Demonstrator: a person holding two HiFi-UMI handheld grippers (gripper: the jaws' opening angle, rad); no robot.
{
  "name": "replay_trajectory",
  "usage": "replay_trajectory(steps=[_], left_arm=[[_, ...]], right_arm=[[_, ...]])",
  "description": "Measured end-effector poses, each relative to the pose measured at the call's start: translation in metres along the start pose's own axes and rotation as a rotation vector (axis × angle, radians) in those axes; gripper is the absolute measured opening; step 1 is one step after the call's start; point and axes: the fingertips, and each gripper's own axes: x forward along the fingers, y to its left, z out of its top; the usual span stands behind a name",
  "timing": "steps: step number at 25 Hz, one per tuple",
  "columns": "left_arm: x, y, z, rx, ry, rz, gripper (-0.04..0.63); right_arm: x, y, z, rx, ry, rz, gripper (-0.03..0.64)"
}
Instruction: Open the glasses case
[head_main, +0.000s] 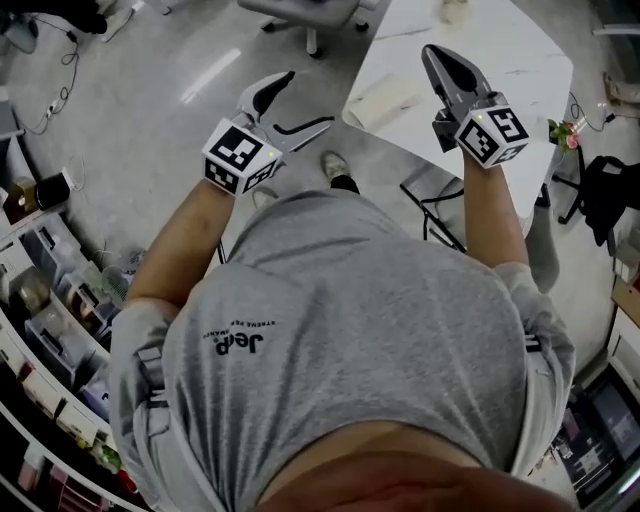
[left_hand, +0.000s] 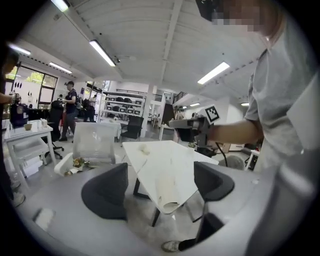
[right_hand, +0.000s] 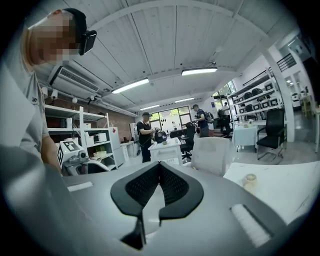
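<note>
A white table (head_main: 500, 60) stands ahead of me on the grey floor. A pale oblong thing (head_main: 385, 95) lies at its near corner; I cannot tell whether it is the glasses case. It also shows in the left gripper view (left_hand: 169, 192). Both grippers are held up in the air in front of my chest, short of the table. My left gripper (head_main: 300, 105) is open, its dark pads (left_hand: 105, 192) wide apart with nothing between them. My right gripper (head_main: 440, 60) is shut on nothing, its fingertips meeting (right_hand: 159, 165).
A small pale round object (right_hand: 248, 181) sits farther back on the table. A black chair frame (head_main: 432, 205) stands under the table's edge. Shelves with bins (head_main: 50, 320) line the left side. A white chair (left_hand: 97, 142) and other people (right_hand: 145, 137) are in the room behind.
</note>
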Motion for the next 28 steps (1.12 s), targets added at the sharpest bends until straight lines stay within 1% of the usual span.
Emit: replay_trajectory(steps=[5,7,10,14,17,19,25,28], left_arm=[[0.066,-0.027,-0.042,0.052,0.107,-0.071,0.441],[0.087,-0.037,-0.055,0.065,0.142,-0.099,0.440],[0.115,-0.046,-0.079,0.104,0.197,-0.127,0.440],[0.144,-0.057,-0.112,0.140,0.276,-0.143,0.440],[0.160,-0.062,-0.135,0.183,0.332,-0.138,0.440],[0.167,-0.063,-0.147,0.198,0.358,-0.127,0.435],[0.179,-0.060,-0.164,0.217,0.397,-0.114,0.363],[0.178,-0.057,-0.167,0.225,0.405,-0.111,0.295]], right_arm=[[-0.028,-0.035,-0.024,0.032,0.004,-0.050,0.003],[-0.036,-0.043,-0.033,0.044,0.005,-0.063,0.003],[-0.044,-0.053,-0.047,0.058,0.011,-0.073,0.003],[-0.052,-0.063,-0.062,0.080,0.020,-0.081,0.003],[-0.056,-0.069,-0.069,0.091,0.021,-0.083,0.003],[-0.058,-0.072,-0.074,0.091,0.028,-0.082,0.003],[-0.062,-0.080,-0.082,0.106,0.024,-0.090,0.003],[-0.062,-0.081,-0.084,0.109,0.025,-0.095,0.003]])
